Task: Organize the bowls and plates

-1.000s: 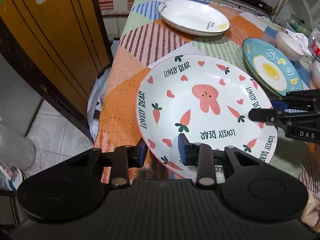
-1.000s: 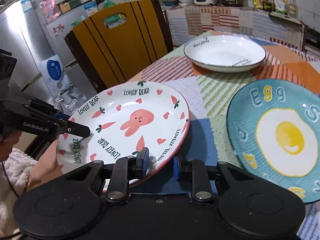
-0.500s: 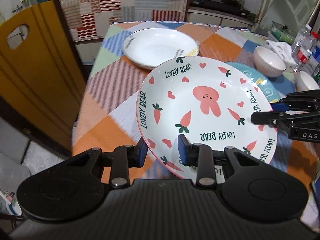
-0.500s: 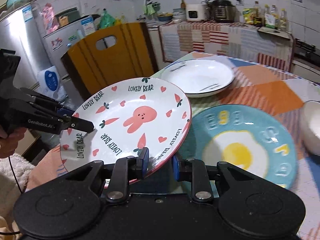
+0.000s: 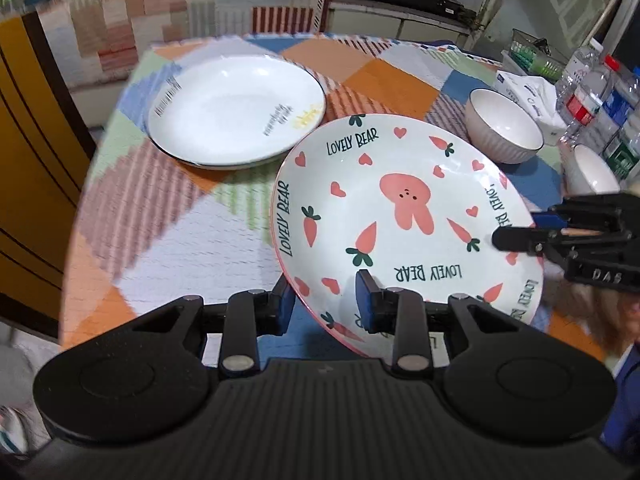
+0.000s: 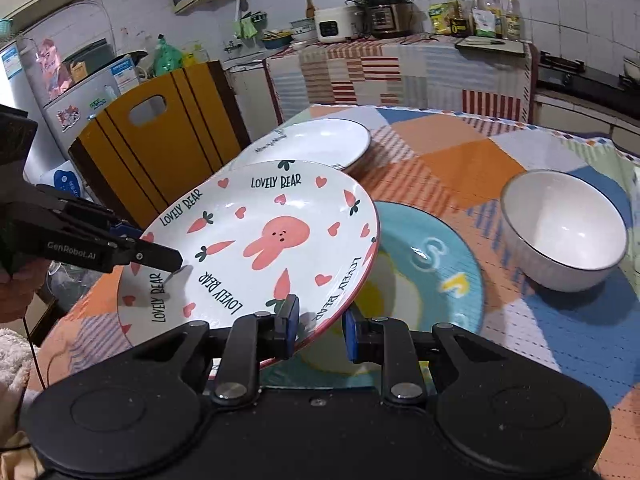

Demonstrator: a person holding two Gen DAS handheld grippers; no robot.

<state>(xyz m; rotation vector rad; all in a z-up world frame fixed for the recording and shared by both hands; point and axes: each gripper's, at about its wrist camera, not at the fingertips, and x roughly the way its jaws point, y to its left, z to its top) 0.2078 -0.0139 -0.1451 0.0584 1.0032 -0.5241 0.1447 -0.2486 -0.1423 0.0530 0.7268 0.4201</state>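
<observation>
The rabbit plate (image 6: 260, 248) is off the bench (image 6: 460, 160), tilted, carried by both tools: the left tool (image 5: 324, 300) pinches its near-left rim and the right tool (image 6: 318, 326) pinches the opposite rim. In the right wrist view the blue egg plate (image 6: 440, 280) lies directly below and right of it, partly overlapped. The white plate (image 5: 236, 116) sits farther off, to the left, so a stack on the egg plate looks nearer.

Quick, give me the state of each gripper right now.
Left gripper: shut on the rim of the bunny plate, held off the table.
Right gripper: shut on the opposite rim of the same plate.
</observation>
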